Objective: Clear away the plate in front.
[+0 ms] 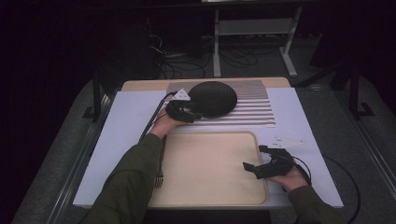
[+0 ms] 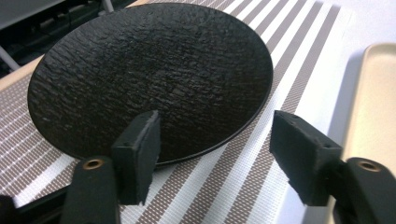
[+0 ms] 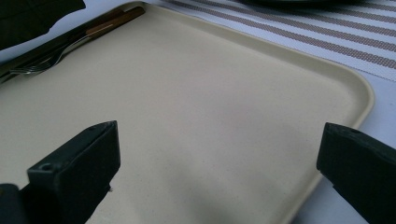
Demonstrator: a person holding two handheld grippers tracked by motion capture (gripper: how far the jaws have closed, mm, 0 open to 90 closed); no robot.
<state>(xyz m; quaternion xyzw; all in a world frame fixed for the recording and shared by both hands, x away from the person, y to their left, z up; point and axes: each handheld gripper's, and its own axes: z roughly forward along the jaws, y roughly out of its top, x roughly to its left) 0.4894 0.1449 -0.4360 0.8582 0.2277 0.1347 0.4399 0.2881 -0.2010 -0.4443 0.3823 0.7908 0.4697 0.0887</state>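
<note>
Two grippers in play. Left gripper (image 1: 183, 112) sits at the near rim of the black plate (image 1: 212, 98), jaws part-open around the edge, not clamped yet. Plate rests on the striped mat (image 1: 254, 109), off the tray (image 1: 210, 168). Right gripper (image 1: 261, 164) hangs wide over the tray (fork (image 3: 56, 53) at its far side). Lift and transfer remain, I'd judge.

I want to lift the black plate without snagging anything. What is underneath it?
The black plate lies on a brown-and-white striped placemat, which shows all round its rim. The left gripper stands open at its near edge. Whatever lies directly beneath the plate is covered.
</note>
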